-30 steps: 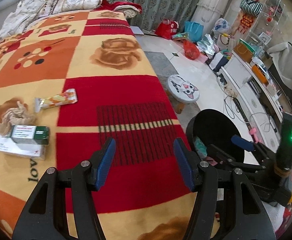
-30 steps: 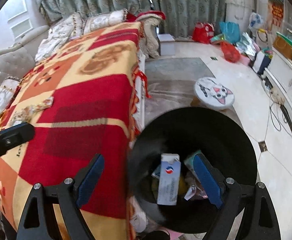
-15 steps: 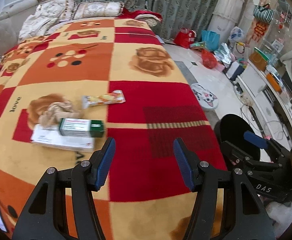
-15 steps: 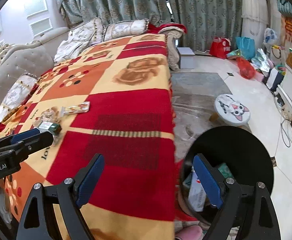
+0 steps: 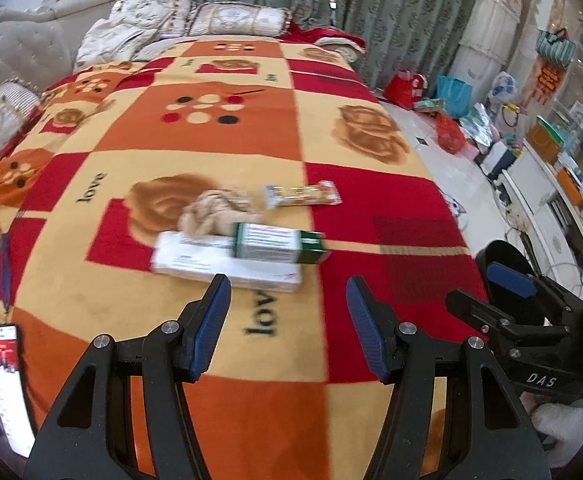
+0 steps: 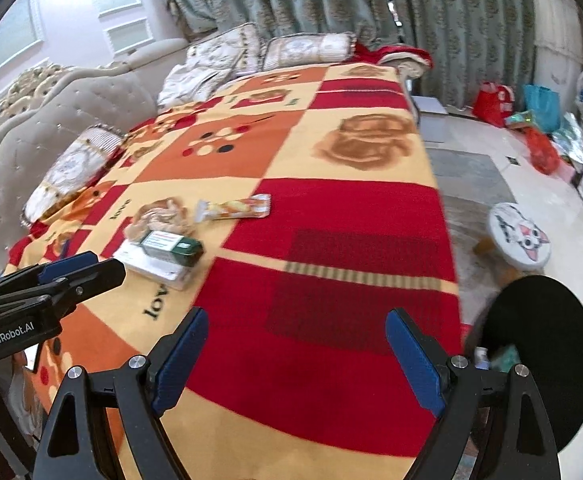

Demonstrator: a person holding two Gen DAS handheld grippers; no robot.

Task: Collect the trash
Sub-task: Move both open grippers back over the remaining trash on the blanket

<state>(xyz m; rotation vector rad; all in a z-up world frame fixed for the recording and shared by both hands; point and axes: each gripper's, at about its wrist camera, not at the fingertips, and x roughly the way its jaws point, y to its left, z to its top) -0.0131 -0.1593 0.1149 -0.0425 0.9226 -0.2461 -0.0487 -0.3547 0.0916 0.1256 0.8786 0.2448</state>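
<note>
On the patterned blanket (image 5: pixel 219 140) lie a green and white box (image 5: pixel 279 243) on top of a flat white box (image 5: pixel 227 264), a crumpled beige tissue (image 5: pixel 219 210) and an orange snack wrapper (image 5: pixel 301 195). My left gripper (image 5: pixel 287 316) is open and empty, just short of the boxes. My right gripper (image 6: pixel 295 352) is open and empty over the red squares; the boxes (image 6: pixel 169 246) and the wrapper (image 6: pixel 233 208) lie to its far left. A black trash bin (image 6: pixel 539 344) with trash inside stands on the floor at the right.
Two phones (image 5: pixel 3 376) lie at the blanket's near left edge, with a blue pen (image 5: pixel 4 268) beyond. A cat-face stool (image 6: pixel 519 236) stands on the floor beside the bed. Bags (image 6: pixel 491 102) crowd the far wall. Pillows (image 5: pixel 235 20) lie at the head end.
Both grippers have swung left from the bin toward the bed. The boxes, tissue and wrapper now sit centred before the left gripper. The bin has slid to the right edge of both views.
</note>
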